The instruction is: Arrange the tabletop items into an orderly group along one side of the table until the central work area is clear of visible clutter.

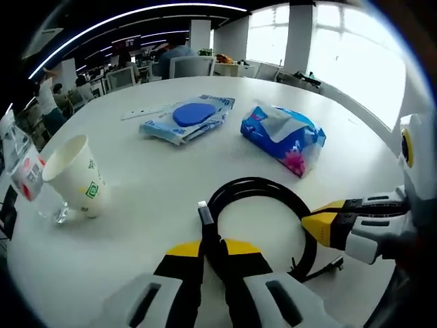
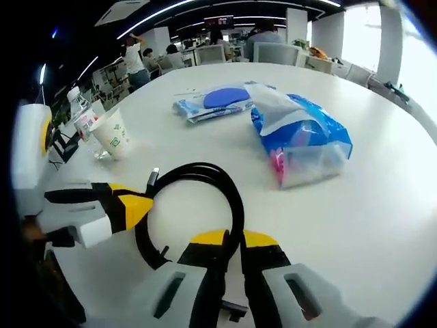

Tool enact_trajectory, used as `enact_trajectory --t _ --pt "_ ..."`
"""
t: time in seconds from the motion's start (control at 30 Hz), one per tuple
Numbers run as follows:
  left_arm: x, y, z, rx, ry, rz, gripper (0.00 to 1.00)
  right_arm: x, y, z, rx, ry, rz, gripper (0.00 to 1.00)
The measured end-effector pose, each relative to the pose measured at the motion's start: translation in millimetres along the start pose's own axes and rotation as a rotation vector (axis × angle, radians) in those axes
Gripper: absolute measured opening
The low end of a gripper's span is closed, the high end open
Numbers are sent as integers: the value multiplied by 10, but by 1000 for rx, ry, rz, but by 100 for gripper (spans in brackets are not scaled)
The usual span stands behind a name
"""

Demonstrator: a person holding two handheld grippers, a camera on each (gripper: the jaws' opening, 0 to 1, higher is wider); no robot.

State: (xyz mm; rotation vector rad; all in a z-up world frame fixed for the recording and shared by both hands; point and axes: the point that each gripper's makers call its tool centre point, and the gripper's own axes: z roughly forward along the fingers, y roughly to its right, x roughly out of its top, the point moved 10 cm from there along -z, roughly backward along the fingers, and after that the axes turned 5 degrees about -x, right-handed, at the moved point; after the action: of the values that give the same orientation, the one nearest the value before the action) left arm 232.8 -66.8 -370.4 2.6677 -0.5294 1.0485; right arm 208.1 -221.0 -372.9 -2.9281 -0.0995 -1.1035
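A black cable (image 1: 263, 186) lies in a loop on the white table (image 1: 150, 205). My left gripper (image 1: 212, 247) is shut on the loop's near left part, beside the plug end. My right gripper (image 1: 315, 222) comes in from the right and pinches the loop's right side. In the right gripper view the cable (image 2: 205, 169) runs between my right gripper (image 2: 234, 239)'s closed yellow tips, and the left gripper (image 2: 140, 205) grips it from the left. Farther off lie a wipes pack with a blue lid (image 1: 188, 117) (image 2: 215, 101) and a blue tissue pack (image 1: 283, 137) (image 2: 300, 137).
A white paper cup (image 1: 75, 174) (image 2: 114, 133) leans tilted near the table's left edge, next to a clear labelled bottle (image 1: 24, 171) (image 2: 85, 121). A flat white strip (image 1: 140, 111) lies behind the wipes. Chairs and people are beyond the far edge.
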Motion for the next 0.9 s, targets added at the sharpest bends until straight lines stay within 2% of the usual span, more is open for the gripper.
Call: enact_trajectory --t 0.57,0.6,0.63,0.73,0.8,0.9 --pt "-34 22 -20 0 11 4 8 -25 0 -27 9 -8 -11 6" --pt "-31 14 -25 -4 11 8 9 -21 6 -22 24 -2 -44 6" --pt "-16 3 -37 -4 19 27 9 -15 14 -31 31 17 -36 8" --pt "29 -29 -74 -5 43 85 12 4 37 -56 54 76 -10 22" --pt "105 -42 -122 -7 115 71 17 47 61 -112 94 90 13 25" --pt "226 -70 -231 -27 116 40 19 153 122 -219 78 133 2 25"
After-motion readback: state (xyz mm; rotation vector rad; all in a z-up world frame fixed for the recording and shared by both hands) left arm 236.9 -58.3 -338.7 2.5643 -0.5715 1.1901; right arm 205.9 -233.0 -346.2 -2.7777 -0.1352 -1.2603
